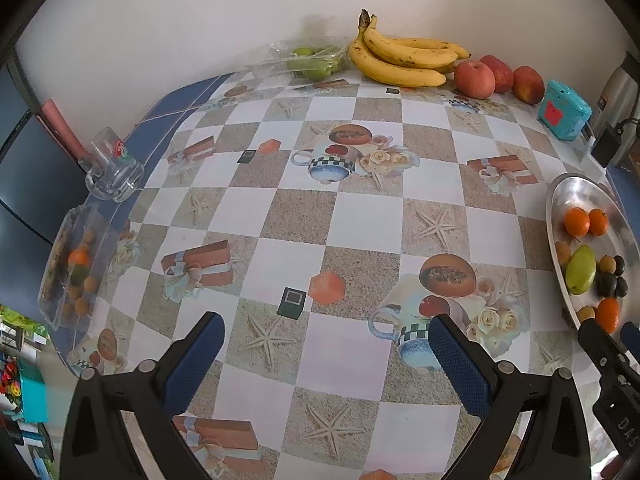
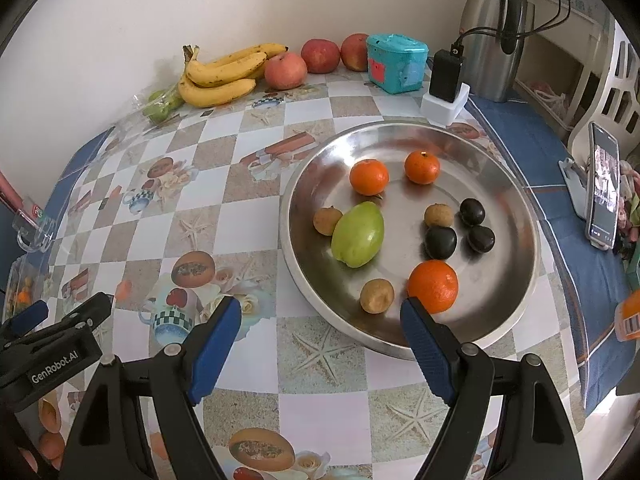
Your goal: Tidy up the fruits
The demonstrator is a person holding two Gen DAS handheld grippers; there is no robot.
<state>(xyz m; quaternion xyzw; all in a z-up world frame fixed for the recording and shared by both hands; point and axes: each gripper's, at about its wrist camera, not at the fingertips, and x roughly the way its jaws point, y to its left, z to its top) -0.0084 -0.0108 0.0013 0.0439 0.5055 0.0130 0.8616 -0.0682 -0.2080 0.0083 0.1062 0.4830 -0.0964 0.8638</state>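
Hovering over the checked tabletop [image 1: 320, 216], the left tongs [image 1: 326, 350] gape wide and hold nothing. The right tongs [image 2: 320, 326] stand wide too, empty, at the near rim of the steel dish [image 2: 504, 264], which holds 3 oranges [image 2: 433, 286], a green mango [image 2: 357, 234] and small fruits. Bananas [image 1: 400, 58] and apples [image 1: 474, 79] lie by the wall.

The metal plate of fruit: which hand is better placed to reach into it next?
Probably the right. The right gripper hangs open at the metal plate's near rim, close to an orange. The left gripper hangs open above bare tablecloth, the plate off to its side.
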